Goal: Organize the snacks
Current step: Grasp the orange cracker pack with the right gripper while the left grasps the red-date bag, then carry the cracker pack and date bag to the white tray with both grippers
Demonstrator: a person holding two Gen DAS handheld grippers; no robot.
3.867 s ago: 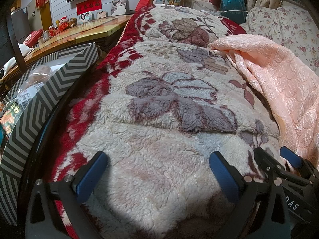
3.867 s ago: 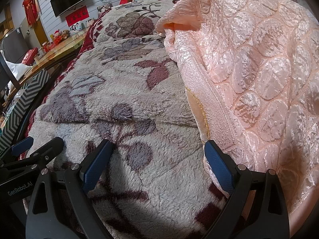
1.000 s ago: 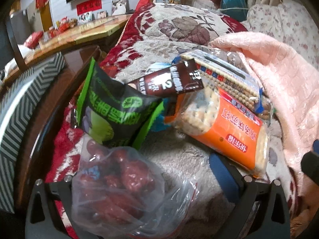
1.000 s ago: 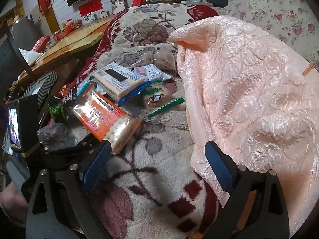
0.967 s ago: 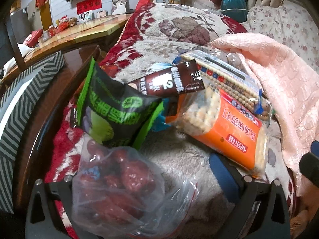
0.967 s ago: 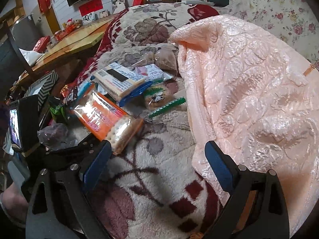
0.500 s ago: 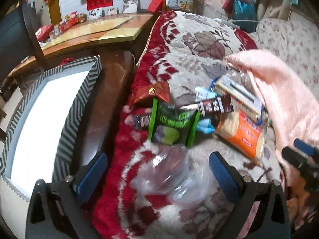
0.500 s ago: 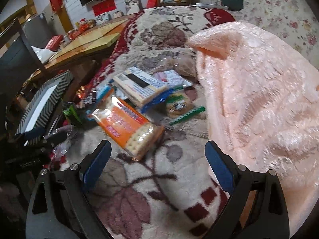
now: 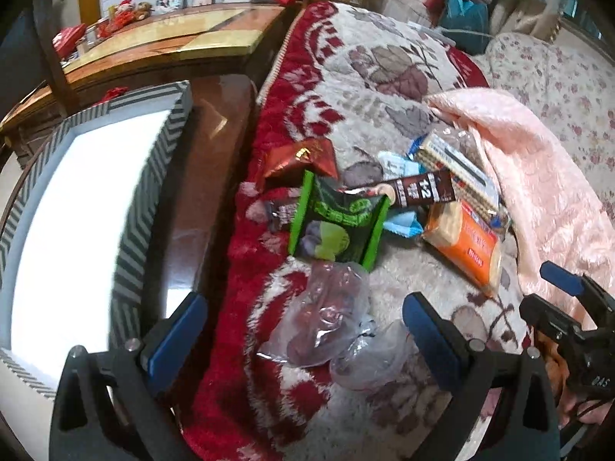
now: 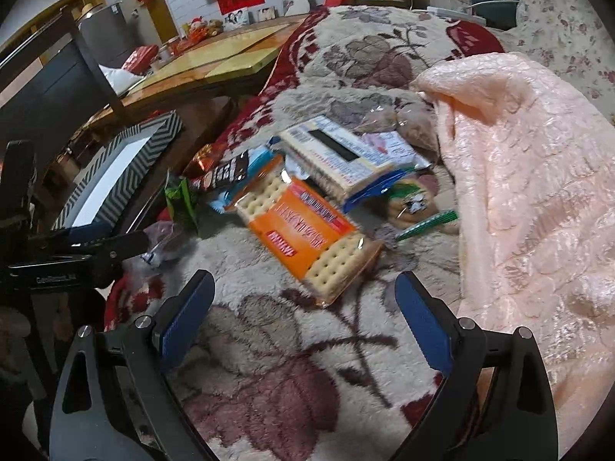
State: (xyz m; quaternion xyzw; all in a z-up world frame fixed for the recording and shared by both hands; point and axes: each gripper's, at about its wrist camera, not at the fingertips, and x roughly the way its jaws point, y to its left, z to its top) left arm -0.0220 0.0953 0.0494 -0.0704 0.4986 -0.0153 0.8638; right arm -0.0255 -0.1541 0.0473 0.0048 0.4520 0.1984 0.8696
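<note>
At nine o'clock the chevron-edged box (image 9: 127, 207) sits open, white inside, on the dark wooden table (image 9: 200, 176) beside the bed. Snacks heap mid-blanket (image 9: 403, 69): clear bag (image 9: 323, 315) at six o'clock, green pouch (image 9: 338, 223) above it, brown bar (image 9: 419, 188), orange cracker pack (image 10: 303, 226) toward three. Pink quilt (image 10: 538, 199) crowds that side. Left gripper (image 9: 303, 326) and right gripper (image 10: 303, 307) both hang wide apart, holding nothing, bare fleece beneath.
</note>
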